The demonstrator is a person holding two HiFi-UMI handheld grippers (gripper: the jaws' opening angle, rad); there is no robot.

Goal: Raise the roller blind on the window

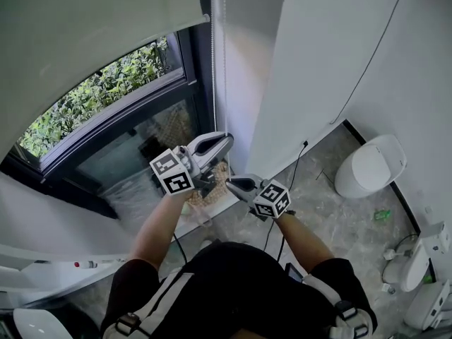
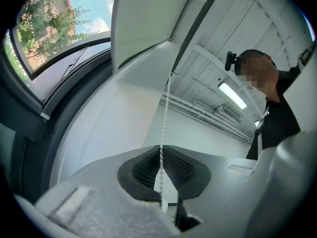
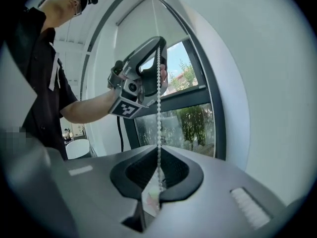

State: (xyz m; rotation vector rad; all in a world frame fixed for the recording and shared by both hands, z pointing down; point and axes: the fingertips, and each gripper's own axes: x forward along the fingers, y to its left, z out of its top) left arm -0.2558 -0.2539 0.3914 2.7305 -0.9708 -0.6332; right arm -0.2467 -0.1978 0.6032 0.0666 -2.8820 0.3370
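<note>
Window [image 1: 106, 101] ahead, left hand-held gripper [image 1: 224, 142] over right hand-held gripper [image 1: 233, 184], both pinching chain [image 1: 214, 62]

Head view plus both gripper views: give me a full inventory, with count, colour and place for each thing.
roller blind: one, off-white, covering the top of the window
window: one, dark frame, greenery outside, left
bead chain: one, white, hanging by the window's right edge
toilet: one, white, on the floor at right
cable: one, black, down the wall to the floor
green item: one, on the floor, too small to identify
floor: grey stone-look tiles
left hand-held gripper: one, grey, shut on bead chain, higher
right hand-held gripper: one, grey, shut on bead chain, lower
</note>
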